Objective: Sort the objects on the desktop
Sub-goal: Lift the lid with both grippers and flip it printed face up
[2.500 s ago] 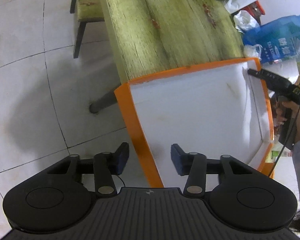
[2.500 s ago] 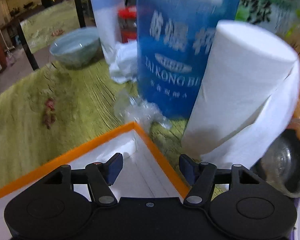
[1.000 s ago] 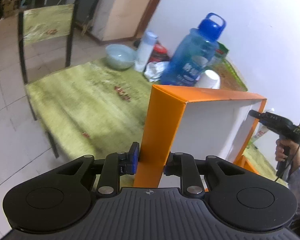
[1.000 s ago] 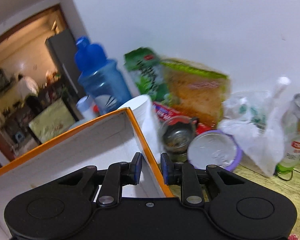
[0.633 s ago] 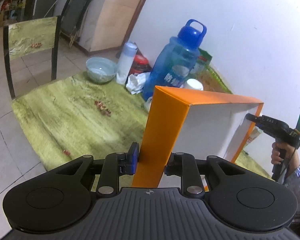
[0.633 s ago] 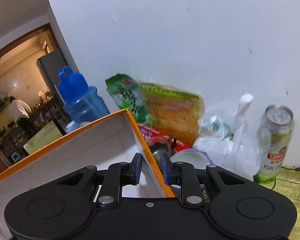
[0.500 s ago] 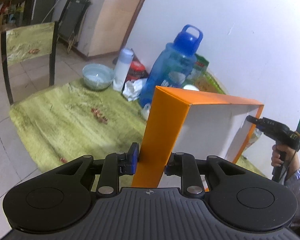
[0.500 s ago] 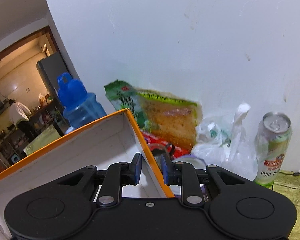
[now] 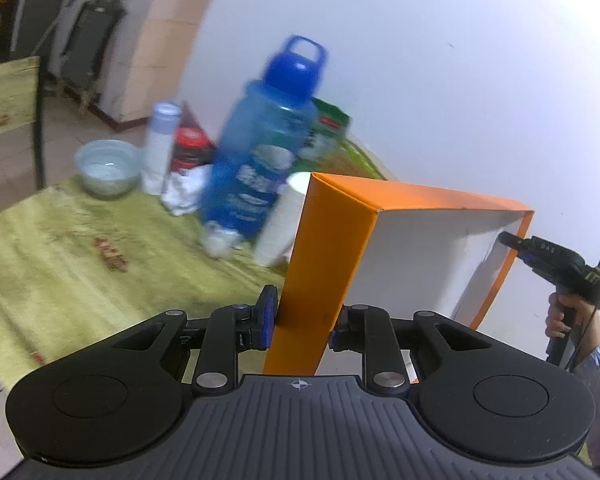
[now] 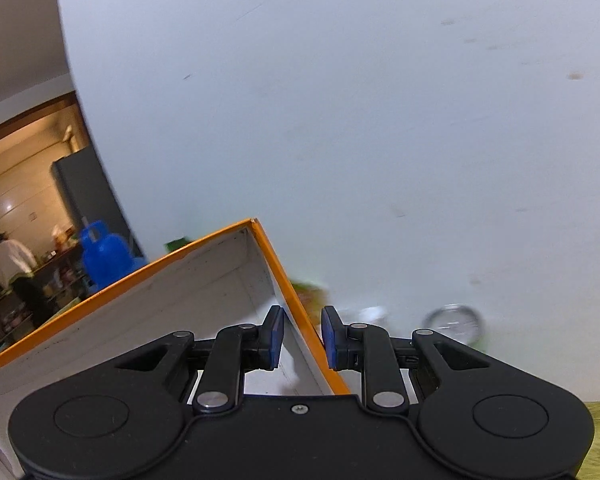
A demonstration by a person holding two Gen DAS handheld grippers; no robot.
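A: Where is the orange box [image 9: 332, 248], and how does it stand?

B: It is in the air above the green table [image 9: 60, 248], tipped on its side, so the white inside faces the camera. Its long axis runs from the left gripper [image 9: 302, 318] to the right gripper [image 9: 518, 246].

A: And the jaws?

B: Both pinch a wall of the box, one at each end.

A: How many things are beyond the box?

B: One blue bottle [image 9: 260, 148], one paper roll [image 9: 280, 220], one bowl [image 9: 106, 168]. A white wall [image 10: 340, 120] is behind the box.
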